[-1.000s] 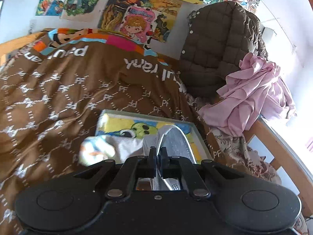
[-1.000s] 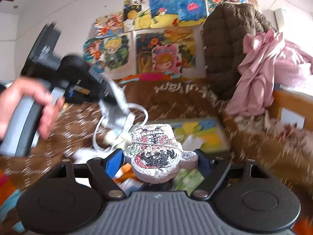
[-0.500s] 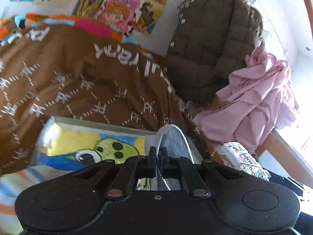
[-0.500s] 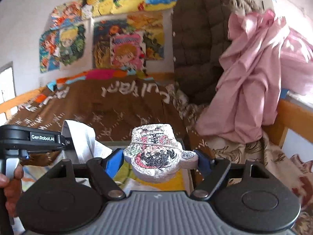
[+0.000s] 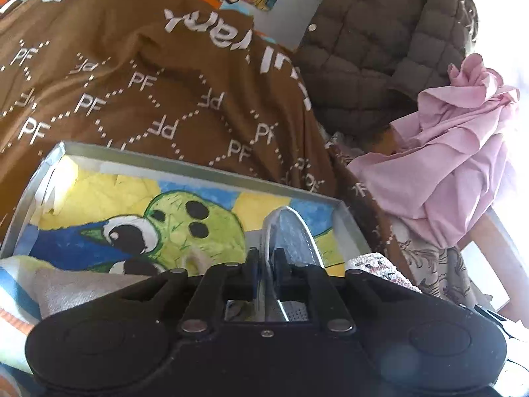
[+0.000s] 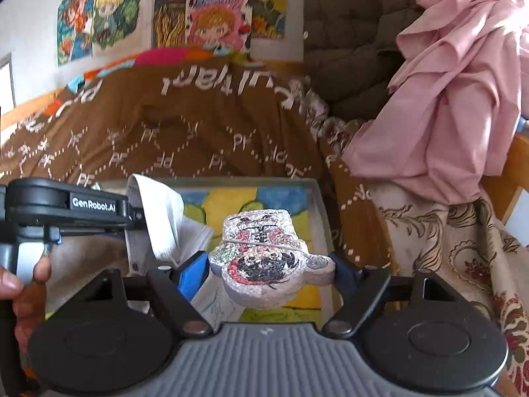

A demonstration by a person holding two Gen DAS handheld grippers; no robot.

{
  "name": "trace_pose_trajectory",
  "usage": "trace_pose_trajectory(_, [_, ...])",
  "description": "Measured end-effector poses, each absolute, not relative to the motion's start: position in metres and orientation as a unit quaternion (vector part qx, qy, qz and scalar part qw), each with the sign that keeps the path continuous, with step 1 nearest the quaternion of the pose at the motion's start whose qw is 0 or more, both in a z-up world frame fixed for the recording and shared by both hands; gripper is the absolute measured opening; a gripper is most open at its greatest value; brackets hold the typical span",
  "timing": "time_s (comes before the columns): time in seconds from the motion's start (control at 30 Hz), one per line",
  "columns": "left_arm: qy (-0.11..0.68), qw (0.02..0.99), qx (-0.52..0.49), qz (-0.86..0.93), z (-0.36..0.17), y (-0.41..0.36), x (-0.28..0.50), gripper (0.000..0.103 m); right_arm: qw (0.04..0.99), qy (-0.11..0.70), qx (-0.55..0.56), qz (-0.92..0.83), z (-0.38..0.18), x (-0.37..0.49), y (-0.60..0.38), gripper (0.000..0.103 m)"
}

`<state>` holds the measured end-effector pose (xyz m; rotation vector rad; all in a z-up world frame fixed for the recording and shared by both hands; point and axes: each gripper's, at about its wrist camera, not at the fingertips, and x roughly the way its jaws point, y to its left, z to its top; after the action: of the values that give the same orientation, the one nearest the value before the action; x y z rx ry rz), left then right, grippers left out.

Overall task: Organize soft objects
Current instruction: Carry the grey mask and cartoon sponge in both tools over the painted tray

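- Left claw [image 5: 264, 258]: clenched on a grey-white cloth [image 5: 291, 235], pinched thin between near-touching fingers; the cloth hangs over the tray [image 5: 198, 172], likely for dropping in.
- Right claw [image 6: 271, 268]: grasping a plush toy [image 6: 264, 258] by its sides, the toy lying flat across the gap, just above the tray's near-right part.
- Tray: shallow, grey-rimmed, lined with a cartoon picture; sits on the bed's brown blanket [image 5: 132, 82]. Judged the collecting place for soft items.
- Pose: both claws point forward over the tray. In the right view the left claw enters level from the left, a hand [image 6: 20, 284] wrapped round its grip.
- Nearby: pink cloth [image 6: 456, 82] and brown jacket [image 5: 380, 39], heaped at right, well apart from the tray.
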<state>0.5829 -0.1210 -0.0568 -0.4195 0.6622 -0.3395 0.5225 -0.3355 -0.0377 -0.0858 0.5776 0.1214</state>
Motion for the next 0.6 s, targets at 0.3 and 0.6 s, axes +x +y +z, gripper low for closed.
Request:
trace_pose_trajectory(0.3, [0.331,0.903,-0.225,-0.158,-0.066,-0.106,0.582,0.019,0.945,0.316,-0.061,0.06,-0.048,0.529,-0.327,0.082])
trace_pose_trajectory(0.6, [0.319,0.908,-0.215,-0.166,-0.058,-0.103,0.572,0.038,0.942,0.326,-0.066,0.049,-0.048,0.529,-0.328,0.082])
